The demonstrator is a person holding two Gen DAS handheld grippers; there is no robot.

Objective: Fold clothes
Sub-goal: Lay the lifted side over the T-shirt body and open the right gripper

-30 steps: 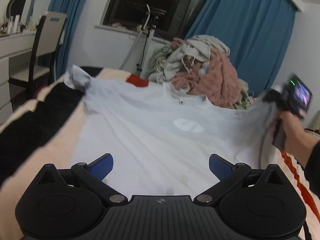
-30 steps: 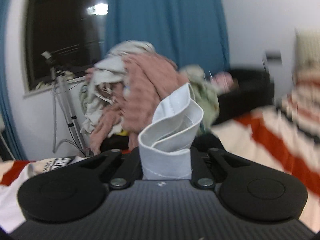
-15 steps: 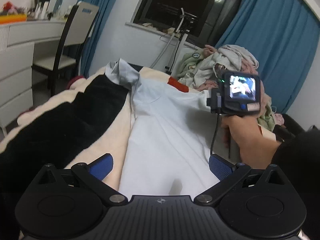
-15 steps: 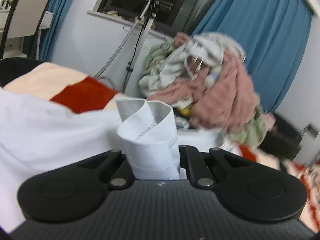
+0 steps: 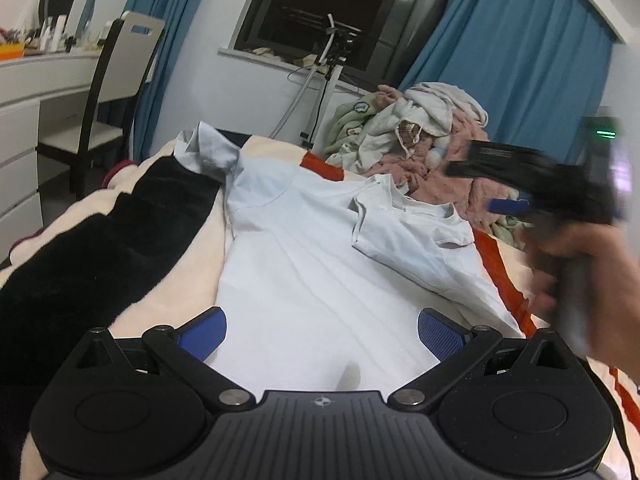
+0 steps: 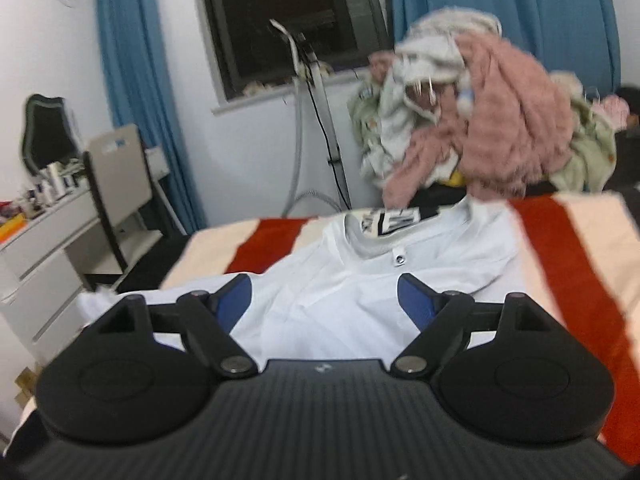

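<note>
A white T-shirt (image 5: 312,276) lies spread on the striped blanket. Its right sleeve (image 5: 408,236) is folded in over the body; its left sleeve (image 5: 208,152) lies bunched at the far left. My left gripper (image 5: 322,330) is open and empty, low over the shirt's near hem. My right gripper (image 6: 324,300) is open and empty above the shirt (image 6: 360,284), facing the collar (image 6: 376,248). The right gripper also shows blurred in the left wrist view (image 5: 520,200), held in a hand to the right of the shirt.
A pile of unfolded clothes (image 5: 424,136) with a pink fleece (image 6: 508,136) sits beyond the bed. A black garment (image 5: 100,256) lies on the blanket (image 6: 560,272) at left. A chair (image 5: 120,92) and white dresser (image 5: 24,120) stand left; a tripod (image 5: 320,80) stands by the window.
My right gripper carried the right sleeve in over the shirt, let it go and opened. It has drawn back to the right. My left gripper stayed open.
</note>
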